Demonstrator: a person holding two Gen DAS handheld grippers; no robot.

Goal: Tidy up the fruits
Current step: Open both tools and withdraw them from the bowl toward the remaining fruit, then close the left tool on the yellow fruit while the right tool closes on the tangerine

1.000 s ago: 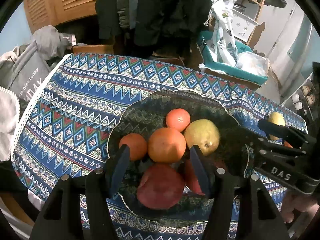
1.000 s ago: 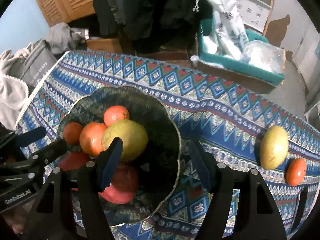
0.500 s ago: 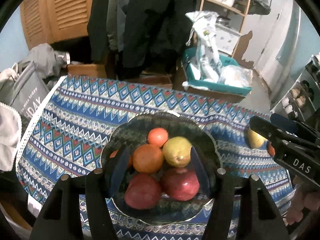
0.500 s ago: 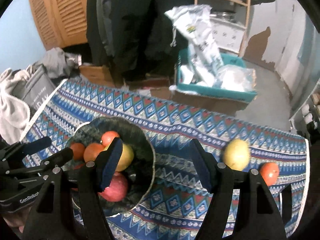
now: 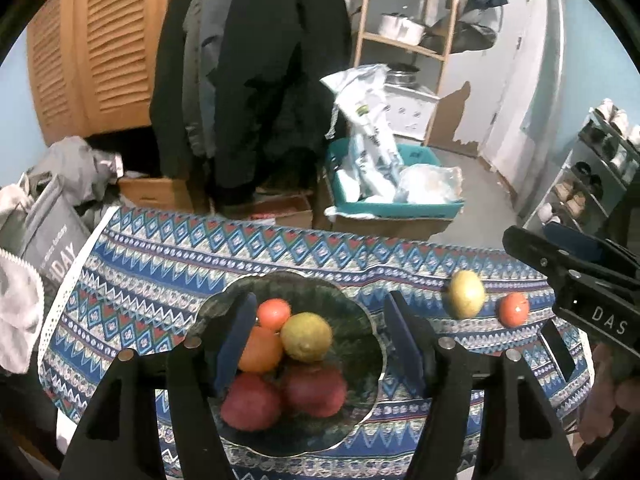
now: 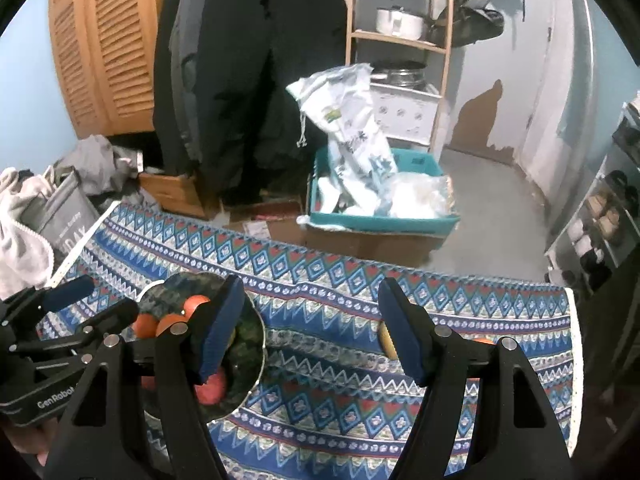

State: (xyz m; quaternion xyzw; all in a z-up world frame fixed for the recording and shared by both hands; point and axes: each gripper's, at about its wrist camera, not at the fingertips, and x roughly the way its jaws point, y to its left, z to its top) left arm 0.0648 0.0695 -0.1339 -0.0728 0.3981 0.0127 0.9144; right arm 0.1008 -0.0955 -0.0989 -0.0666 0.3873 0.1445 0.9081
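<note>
the left gripper (image 5: 320,338), jaws just widening and empty, hangs spread above the dark scalloped glass bowl (image 5: 362,322) of fruit. only its view shows the yellow lemon (image 5: 465,293) and small orange tangerine (image 5: 513,309) loose on the blue patterned tablecloth (image 5: 168,256); the right gripper (image 6: 312,330), spread and empty, hides them.

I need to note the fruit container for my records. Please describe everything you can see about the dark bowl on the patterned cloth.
The bowl is dark green, shallow and wide, with a scalloped, slightly shiny rim; it looks like glass or glazed ceramic. It stands upright on the blue patterned tablecloth, toward the table's left half. Inside, piled together, lie a yellow-green fruit, two red fruits, and several orange ones. Part of it is hidden behind the gripper fingers. No hand-held gripper appears to touch it.
</note>
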